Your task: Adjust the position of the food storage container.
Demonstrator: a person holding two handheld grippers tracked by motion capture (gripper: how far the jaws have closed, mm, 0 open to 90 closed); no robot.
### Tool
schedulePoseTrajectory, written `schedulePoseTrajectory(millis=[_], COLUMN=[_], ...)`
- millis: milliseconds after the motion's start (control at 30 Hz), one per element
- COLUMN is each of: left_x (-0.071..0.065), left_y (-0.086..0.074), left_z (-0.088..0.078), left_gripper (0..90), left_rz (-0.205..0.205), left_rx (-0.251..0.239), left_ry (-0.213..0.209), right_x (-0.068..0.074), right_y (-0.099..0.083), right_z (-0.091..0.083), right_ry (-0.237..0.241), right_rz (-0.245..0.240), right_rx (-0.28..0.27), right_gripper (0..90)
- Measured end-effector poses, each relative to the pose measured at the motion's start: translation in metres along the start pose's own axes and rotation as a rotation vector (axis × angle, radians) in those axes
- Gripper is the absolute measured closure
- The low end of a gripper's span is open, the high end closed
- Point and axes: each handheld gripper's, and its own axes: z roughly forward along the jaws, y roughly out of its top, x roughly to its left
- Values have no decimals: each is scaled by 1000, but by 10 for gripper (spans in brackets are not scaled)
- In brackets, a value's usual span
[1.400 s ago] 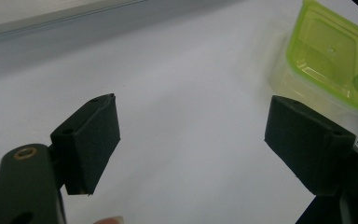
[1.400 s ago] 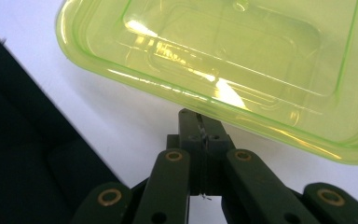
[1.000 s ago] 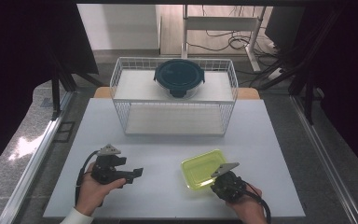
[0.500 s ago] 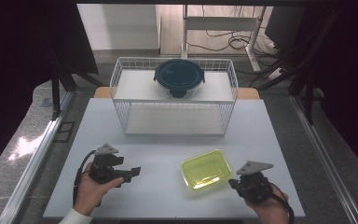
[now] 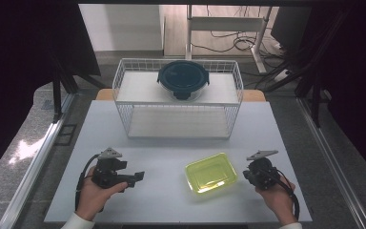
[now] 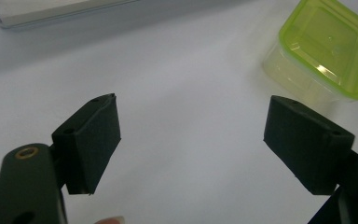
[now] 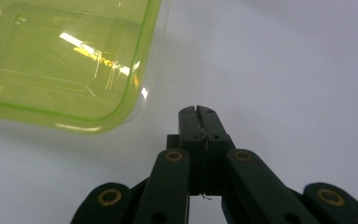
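A clear box with a yellow-green lid (image 5: 211, 172) lies on the white table (image 5: 171, 143), front right of centre. My right gripper (image 5: 246, 174) is just right of the box, a small gap away, jaws shut with nothing between them. In the right gripper view the closed tips (image 7: 198, 111) hover over bare table, with the box's corner (image 7: 65, 60) up to the left. My left gripper (image 5: 138, 176) rests at the front left, pointing right, jaws open and empty. In the left gripper view the open gripper (image 6: 193, 116) faces bare table, the box (image 6: 326, 46) beyond its right pad.
A white wire rack (image 5: 124, 95) stands at the back of the table, and a dark round lidded container (image 5: 183, 79) sits on its top shelf. Black frame legs flank the table on both sides. Cables lie on the floor behind.
My right gripper has drawn away to the right, from over the box's front right corner to the table beside it. The box and the left gripper have stayed put.
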Motion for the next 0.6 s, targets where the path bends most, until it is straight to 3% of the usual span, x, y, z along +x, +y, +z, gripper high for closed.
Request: schedulePoseTrajectory(millis=[200,333,600], left_x=[1,2,5], left_y=[-1,-1,-2], left_z=[2,2,2], left_gripper=[181,181,182], left_rz=[-2,-3,-10], left_rx=[6,8,8], left_ry=[-11,-8,-3], right_x=[7,16,39], right_y=[9,13,17], right_z=[13,18,17], right_ry=[2,-14,5], right_rz=[-6,-45,-108], right_rx=[17,34,28], right_gripper=[887,887,887])
